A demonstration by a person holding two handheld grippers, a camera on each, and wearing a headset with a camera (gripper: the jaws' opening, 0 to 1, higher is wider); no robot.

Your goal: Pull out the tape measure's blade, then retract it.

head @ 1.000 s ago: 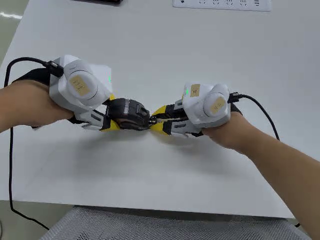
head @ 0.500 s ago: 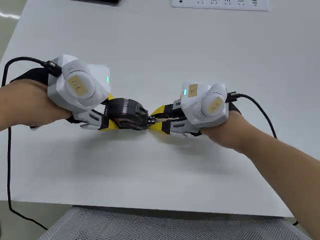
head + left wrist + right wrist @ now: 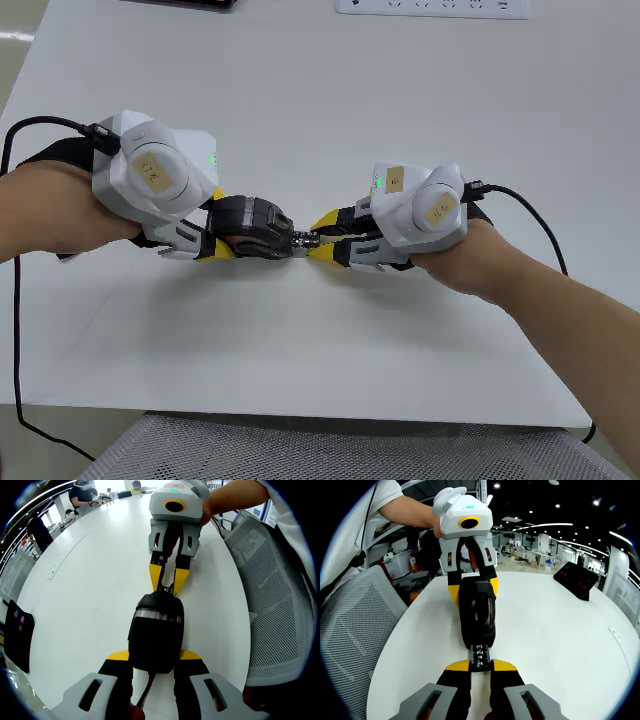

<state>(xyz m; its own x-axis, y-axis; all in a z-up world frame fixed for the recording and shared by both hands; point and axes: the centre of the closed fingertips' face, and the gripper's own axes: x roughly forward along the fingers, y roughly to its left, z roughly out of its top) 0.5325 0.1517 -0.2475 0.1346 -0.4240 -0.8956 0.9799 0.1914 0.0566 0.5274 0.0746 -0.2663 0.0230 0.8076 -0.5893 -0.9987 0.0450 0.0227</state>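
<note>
Head view: right claw (image 3: 318,243) pinching blade (image 3: 303,241), now slightly out; left claw (image 3: 221,223) clamps tape measure (image 3: 257,226).

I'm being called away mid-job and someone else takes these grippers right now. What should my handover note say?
Left gripper: jaws shut on the case of the black tape measure, low over the white table.
Right gripper: jaws shut on the tip of the blade, facing the left gripper head-on.
Done: both grips are set and the pull has barely begun. A short stretch of blade with the first numbers shows outside the case.
Left: draw the right gripper away to pull the blade out, then let it retract into the case.
</note>
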